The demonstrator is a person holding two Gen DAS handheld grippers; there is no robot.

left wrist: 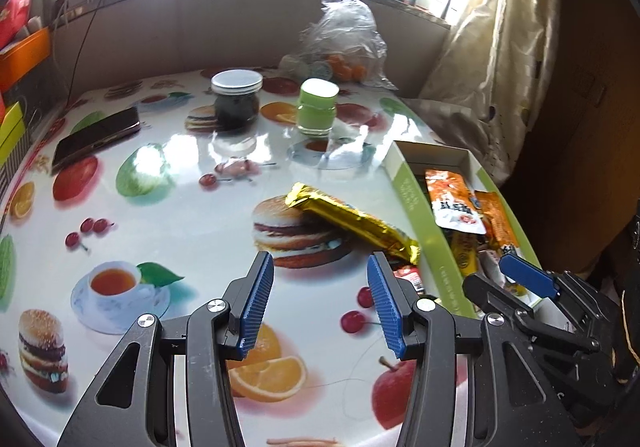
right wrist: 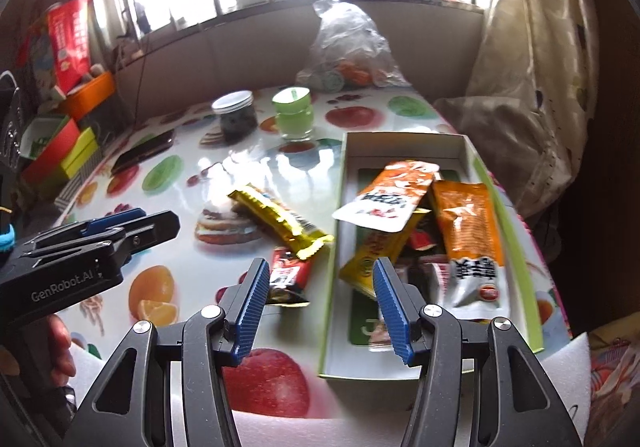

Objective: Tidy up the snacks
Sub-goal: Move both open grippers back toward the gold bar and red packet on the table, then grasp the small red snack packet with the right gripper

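A gold-wrapped snack bar (left wrist: 352, 223) (right wrist: 280, 223) lies on the fruit-print table. Near its closer end is a small red-and-black packet (left wrist: 408, 275) (right wrist: 288, 275). To the right, an open green-and-white box (right wrist: 334, 287) (left wrist: 436, 247) holds a white-orange pouch (right wrist: 388, 199), an orange pouch (right wrist: 468, 231), a yellow packet (right wrist: 372, 255) and other snacks. My left gripper (left wrist: 320, 263) (right wrist: 160, 221) hovers open and empty just short of the gold bar. My right gripper (right wrist: 320, 267) (left wrist: 488, 273) is open and empty above the box's left wall, with the red-and-black packet at its left fingertip.
At the back of the table stand a dark jar with a white lid (left wrist: 236, 103), a green jar (left wrist: 318, 107) and a plastic bag of oranges (left wrist: 348, 43). A phone (left wrist: 96, 135) lies at the left. Coloured boxes (right wrist: 60, 151) stack beside the table; a curtain (right wrist: 520, 87) hangs right.
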